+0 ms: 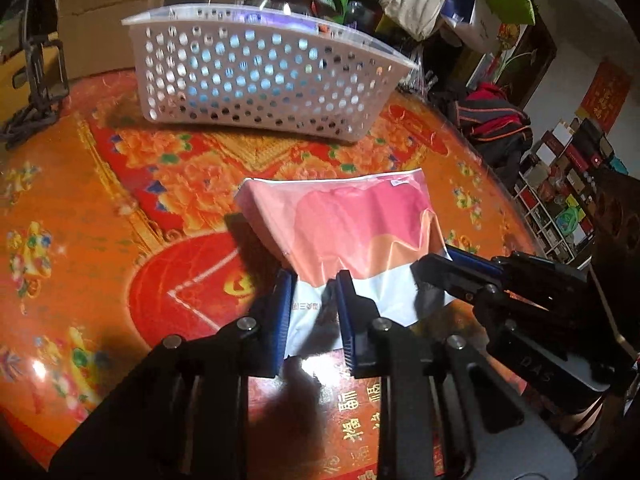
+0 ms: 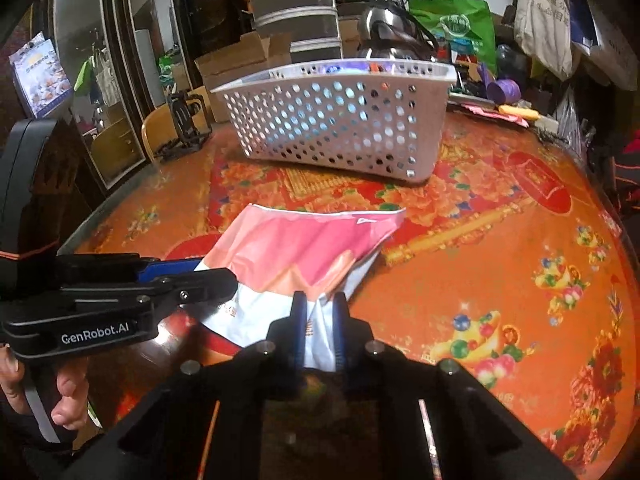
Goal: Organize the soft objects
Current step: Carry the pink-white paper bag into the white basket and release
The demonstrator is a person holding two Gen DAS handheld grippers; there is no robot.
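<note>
From the left wrist camera, the left gripper [image 1: 314, 312] has its blue pads narrowed on the near white edge of the pink and white packet [image 1: 352, 232], which lies on the red and orange table [image 1: 120, 200] in front of the white basket [image 1: 256, 76]. The plastic looks slick and thin, so the edge could slide out when lifted. The right gripper [image 1: 448, 276] reaches in at the packet's right corner; whether it pinches there cannot be told from this side.

From the right wrist camera, the right gripper [image 2: 318, 320] is narrowed on a crumpled bit of the packet's [image 2: 304, 244] near edge. With both claws on one edge, an uneven lift could let the packet sag, twist, or catch the basket [image 2: 340, 120] wall rather than clear its rim.
</note>
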